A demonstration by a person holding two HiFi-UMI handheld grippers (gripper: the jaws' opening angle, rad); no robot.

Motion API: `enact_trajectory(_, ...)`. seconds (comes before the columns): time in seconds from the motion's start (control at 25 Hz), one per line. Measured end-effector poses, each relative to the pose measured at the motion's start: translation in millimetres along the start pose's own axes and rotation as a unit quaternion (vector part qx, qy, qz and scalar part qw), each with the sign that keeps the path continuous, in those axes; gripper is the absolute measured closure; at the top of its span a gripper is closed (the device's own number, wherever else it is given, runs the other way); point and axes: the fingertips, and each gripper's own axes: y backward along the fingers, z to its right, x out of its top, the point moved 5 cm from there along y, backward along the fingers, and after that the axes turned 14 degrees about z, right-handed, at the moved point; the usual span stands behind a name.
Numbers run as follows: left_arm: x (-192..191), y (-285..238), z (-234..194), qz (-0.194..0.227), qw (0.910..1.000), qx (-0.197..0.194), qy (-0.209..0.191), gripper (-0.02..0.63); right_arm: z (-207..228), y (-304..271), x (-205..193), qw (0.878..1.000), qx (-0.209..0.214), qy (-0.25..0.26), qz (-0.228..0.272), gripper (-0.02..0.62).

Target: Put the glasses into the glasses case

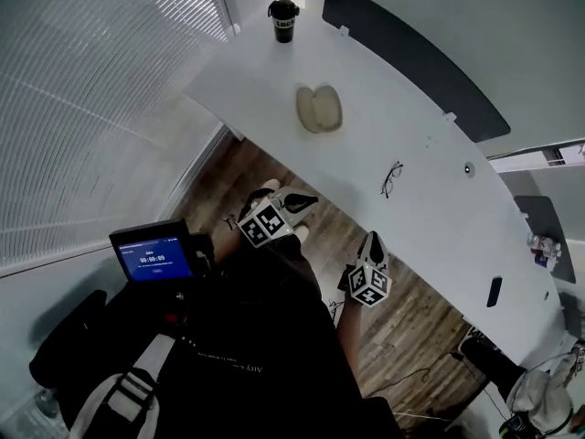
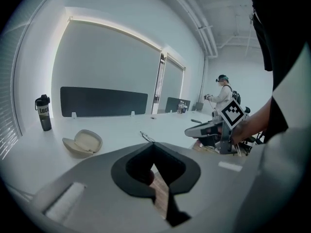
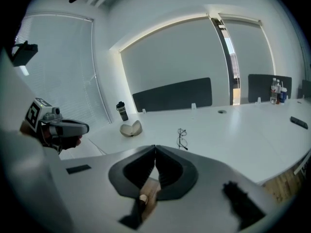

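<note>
Both pairs of jaws were clenched tip to tip with nothing between them. The left gripper (image 2: 153, 144) and the right gripper (image 3: 155, 147) were held side by side off the near edge of the table (image 1: 430, 117), over the floor (image 1: 411, 327), touching nothing. The glasses (image 1: 391, 179) lay on the table near that edge, ahead of the right gripper. The case (image 1: 318, 108) lay open on the table, well apart from the glasses, between them and a bottle (image 1: 283, 21) at the table's end.
</note>
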Motion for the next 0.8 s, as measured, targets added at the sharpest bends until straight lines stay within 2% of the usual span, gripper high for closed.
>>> enact_trajectory(0.16, 4, 6, -18, 0.019, 0.9997, -0.011, -0.004, 0.601, -14, -17, 2, 1.000, 0.015, 0.016, -0.009, 0.588)
enact_trajectory(0.28, 8, 3, -47, 0.018, 0.9997, -0.018, 0.006, 0.601, -23, -40, 10, 1.000, -0.001, 0.012, -0.006, 0.588)
enact_trajectory(0.44, 17, 0, -95, 0.019, 0.9976, -0.062, 0.023, 0.601, -44, -75, 21, 1.000, -0.017, -0.002, 0.008, 0.588)
enact_trajectory(0.56, 23, 2, -137, 0.029, 0.9961, -0.076, 0.033, 0.601, -53, -107, 18, 0.999, -0.027, 0.022, -0.005, 0.588)
enact_trajectory(0.72, 38, -11, -178, 0.041, 0.9934, -0.095, 0.051, 0.601, -30, -136, 20, 0.994, -0.055, 0.081, -0.051, 0.588)
enact_trajectory(0.8, 42, -10, -203, 0.035, 0.9926, -0.102, 0.055, 0.601, -23, -154, 19, 0.991, -0.069, 0.090, -0.065, 0.588)
